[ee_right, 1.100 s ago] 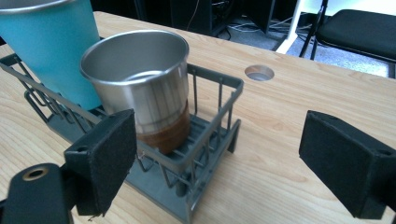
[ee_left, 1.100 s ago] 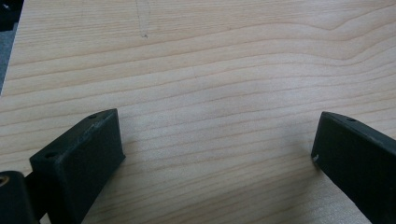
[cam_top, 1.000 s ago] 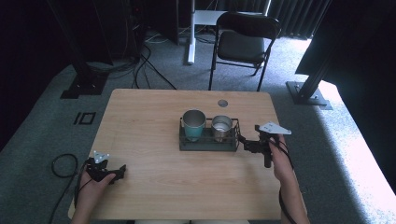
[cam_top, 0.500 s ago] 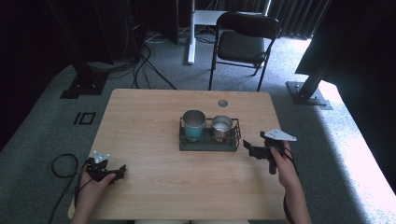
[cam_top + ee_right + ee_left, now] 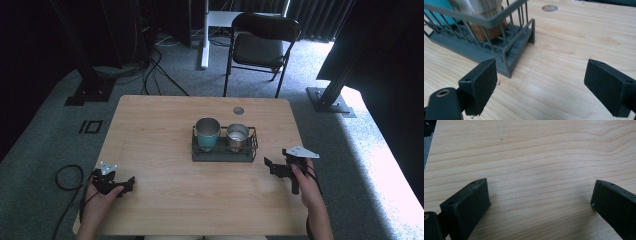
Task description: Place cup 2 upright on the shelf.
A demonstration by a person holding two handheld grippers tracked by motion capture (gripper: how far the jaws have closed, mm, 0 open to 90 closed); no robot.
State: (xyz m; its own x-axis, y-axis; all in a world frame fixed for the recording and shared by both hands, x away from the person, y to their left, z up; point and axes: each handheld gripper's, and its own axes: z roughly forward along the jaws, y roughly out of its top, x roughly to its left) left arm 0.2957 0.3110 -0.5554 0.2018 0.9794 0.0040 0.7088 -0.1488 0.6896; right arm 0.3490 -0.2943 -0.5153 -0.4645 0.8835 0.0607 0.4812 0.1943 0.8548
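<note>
A dark wire rack stands mid-table and holds a teal cup on its left and a steel cup on its right. My right gripper hovers just right of the rack, open and empty. In the right gripper view the rack's corner and the steel cup lie ahead to the left, with my right gripper holding its jaws wide apart. My left gripper rests open near the table's front left corner; in the left gripper view my left gripper has bare wood between its jaws.
The wooden table has a round cable hole behind the rack. A black folding chair stands beyond the far edge. Cables lie on the grey carpet at the left.
My right gripper has drawn back from the rack, toward the front right of the table. The left gripper has stayed where it was.
</note>
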